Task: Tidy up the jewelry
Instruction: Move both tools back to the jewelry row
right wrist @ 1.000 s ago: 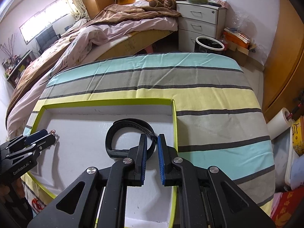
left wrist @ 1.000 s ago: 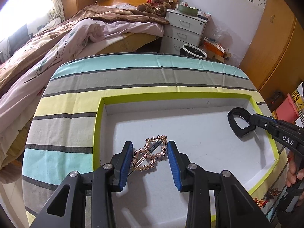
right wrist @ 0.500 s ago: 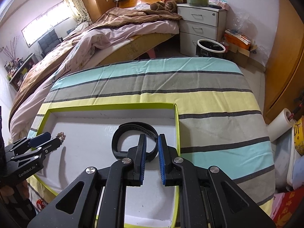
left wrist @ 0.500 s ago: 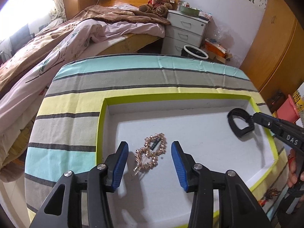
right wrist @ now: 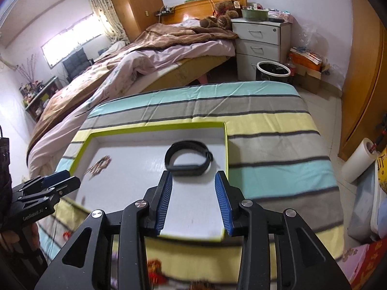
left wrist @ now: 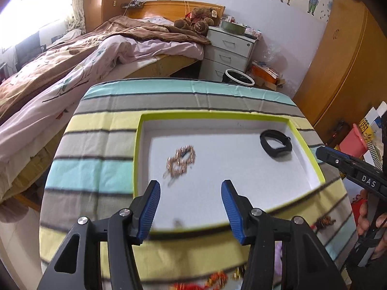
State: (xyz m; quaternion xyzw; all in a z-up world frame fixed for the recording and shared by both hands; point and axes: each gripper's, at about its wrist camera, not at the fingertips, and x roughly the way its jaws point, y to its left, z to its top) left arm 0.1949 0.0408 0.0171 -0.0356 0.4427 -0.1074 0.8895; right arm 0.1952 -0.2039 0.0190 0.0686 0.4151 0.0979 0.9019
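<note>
Released since earlier: hairclip (left wrist: 181, 161), left of centre, and band (right wrist: 188, 158), centre, both in tray (left wrist: 305, 142). Left gripper (left wrist: 191, 206) and right gripper (right wrist: 193, 199): jaws opening, nothing between.

The left gripper (left wrist: 191, 193) is pointing steeply downward, its jaws opening with nothing between the blue pads (left wrist: 150, 209). The right gripper (right wrist: 193, 188) is pointing downward likewise, its jaws opening, nothing between them. A hand (left wrist: 370, 220) is gripping the right gripper's handle; another hand (right wrist: 14, 238) is holding the left gripper's handle.

Two wrist fisheyes, angled down, near, sharing green-rimmed tray (left wrist: 305, 145)
</note>
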